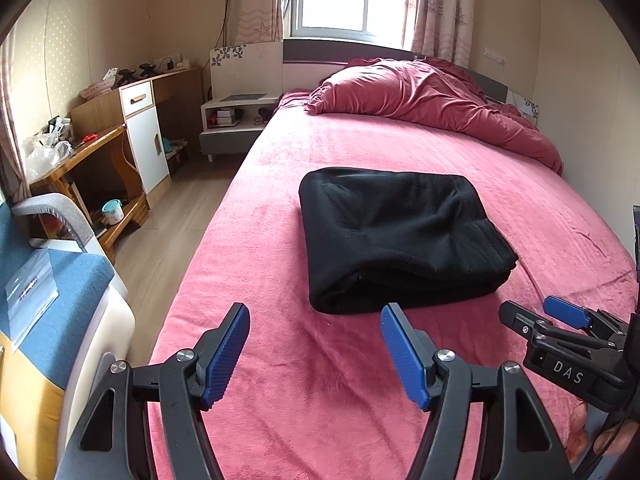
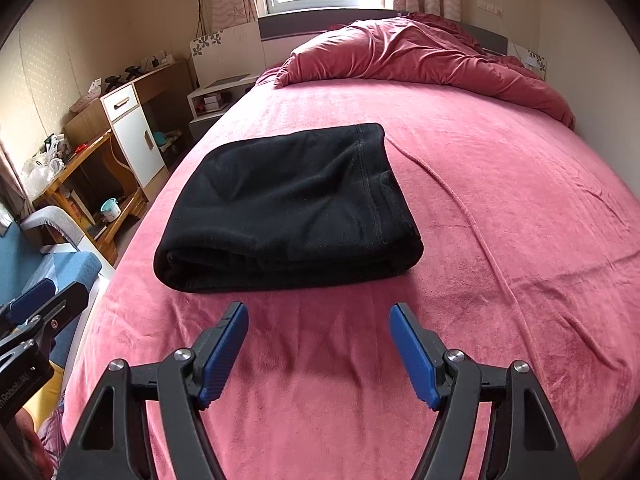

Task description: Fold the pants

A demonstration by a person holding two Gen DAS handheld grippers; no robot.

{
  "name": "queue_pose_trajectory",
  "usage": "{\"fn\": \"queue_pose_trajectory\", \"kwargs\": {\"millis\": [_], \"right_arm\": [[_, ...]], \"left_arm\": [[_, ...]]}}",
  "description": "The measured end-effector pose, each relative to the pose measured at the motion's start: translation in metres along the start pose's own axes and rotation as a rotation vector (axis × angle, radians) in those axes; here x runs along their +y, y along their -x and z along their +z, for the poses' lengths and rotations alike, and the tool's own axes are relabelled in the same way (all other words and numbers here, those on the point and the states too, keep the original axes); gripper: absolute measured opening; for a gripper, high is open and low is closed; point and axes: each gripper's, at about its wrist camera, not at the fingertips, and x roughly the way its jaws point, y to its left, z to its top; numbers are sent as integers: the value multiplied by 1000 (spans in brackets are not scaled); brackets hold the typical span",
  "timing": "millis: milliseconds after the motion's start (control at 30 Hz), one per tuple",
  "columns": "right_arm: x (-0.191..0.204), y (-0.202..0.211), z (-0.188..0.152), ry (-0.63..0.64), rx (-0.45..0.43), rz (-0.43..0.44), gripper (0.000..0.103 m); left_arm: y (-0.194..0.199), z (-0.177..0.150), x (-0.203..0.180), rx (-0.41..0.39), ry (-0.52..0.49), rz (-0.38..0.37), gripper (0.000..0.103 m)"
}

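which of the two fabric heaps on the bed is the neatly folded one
The black pants, a flat stacked bundle just ahead of both open grippers. The red duvet lies crumpled at the head of the bed.

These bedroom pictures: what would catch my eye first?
Probably the black pants, folded into a thick bundle in the middle of the pink bed. Next, the left gripper and right gripper, both open with blue pads, held just short of the bundle without touching it. At the bed's far end lies a rumpled red duvet under the window.
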Motion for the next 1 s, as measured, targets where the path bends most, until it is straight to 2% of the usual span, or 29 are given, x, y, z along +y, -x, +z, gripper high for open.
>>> {"fn": "queue_pose_trajectory", "kwargs": {"millis": [1000], "right_arm": [[1, 1, -9, -11, 8, -10, 74]], "left_arm": [[-3, -6, 1, 21, 16, 21, 70]]}}
